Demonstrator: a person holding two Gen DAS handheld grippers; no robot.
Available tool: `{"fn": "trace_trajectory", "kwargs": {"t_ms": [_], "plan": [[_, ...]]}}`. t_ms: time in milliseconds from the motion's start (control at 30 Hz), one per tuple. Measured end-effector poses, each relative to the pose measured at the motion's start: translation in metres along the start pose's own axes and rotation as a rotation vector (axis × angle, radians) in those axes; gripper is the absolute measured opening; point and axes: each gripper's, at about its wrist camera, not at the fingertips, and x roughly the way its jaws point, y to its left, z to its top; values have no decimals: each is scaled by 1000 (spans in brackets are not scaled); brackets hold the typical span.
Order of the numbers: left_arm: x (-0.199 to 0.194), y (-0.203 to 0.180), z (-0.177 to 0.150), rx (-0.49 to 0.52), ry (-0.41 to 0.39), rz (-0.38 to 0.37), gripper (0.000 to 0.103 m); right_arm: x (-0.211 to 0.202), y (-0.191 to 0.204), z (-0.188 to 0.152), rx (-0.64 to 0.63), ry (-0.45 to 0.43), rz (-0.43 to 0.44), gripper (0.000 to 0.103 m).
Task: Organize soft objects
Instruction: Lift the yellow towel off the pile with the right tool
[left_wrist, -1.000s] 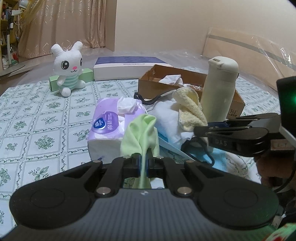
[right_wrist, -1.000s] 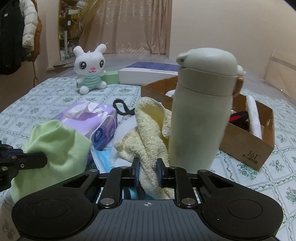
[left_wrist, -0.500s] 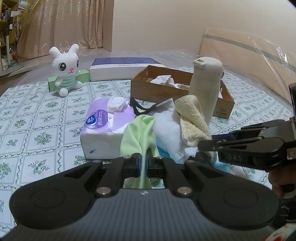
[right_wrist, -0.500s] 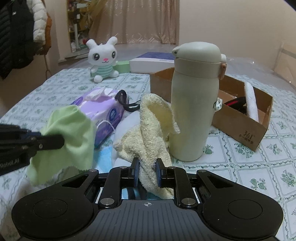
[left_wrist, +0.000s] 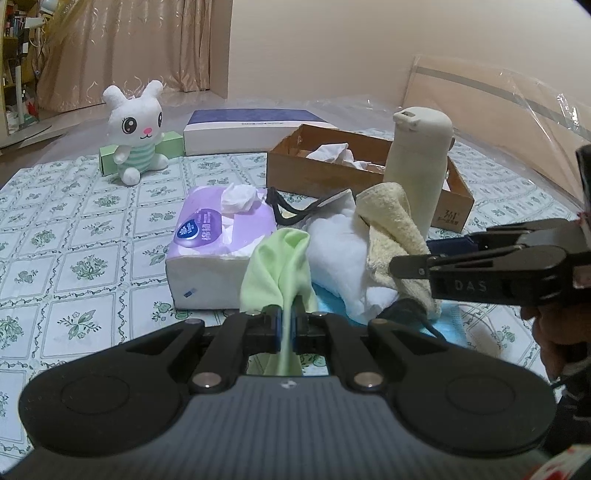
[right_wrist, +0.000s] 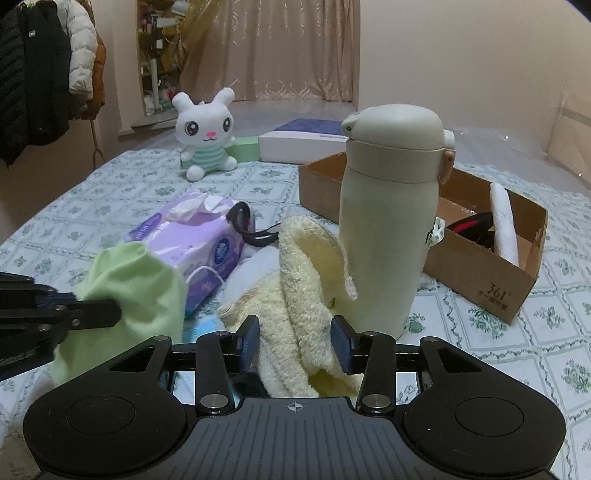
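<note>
On patterned tablecloth (left_wrist: 74, 236), crumpled fluffy yellow towel (right_wrist: 303, 280), perhaps terry.

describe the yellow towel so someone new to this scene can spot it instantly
Find the tall cream bottle standing in front of the cardboard box. The yellow towel is heaped against its base, between the right gripper's open jaws. It is fluffy terry, unlike the smooth green cloth beside it.

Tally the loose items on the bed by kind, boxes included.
Cloths: 3 (green cloth, yellow towel, white cloth)
Plush rabbits: 1
Tissue packs: 1
Bottles: 1
Boxes: 3 (cardboard, blue-white, green)
Total: 9
</note>
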Motion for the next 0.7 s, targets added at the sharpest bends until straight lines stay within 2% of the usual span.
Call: {"fn": "trace_trajectory", "kwargs": {"t_ms": [67,100,133,167,333,700], "plan": [[1,0,0,0,2,-1,4,4,-3,1,-5,3,0,43],[1,0,0,1,2,-1,4,3,-5,2,2,-2,5,32],[1,0,0,1,2,0,4,1,-6,4,9,-10,12,12],[1,0,0,0,2,0,4,-2,-6,5,5,-20,8,10],[0,-3,1,4,1,2,4,-23,-12,11,26,-76,-1,7],[-16,-20,6,27,-23,3,4,-85,-33,9,51,-161,-40,6]]}}
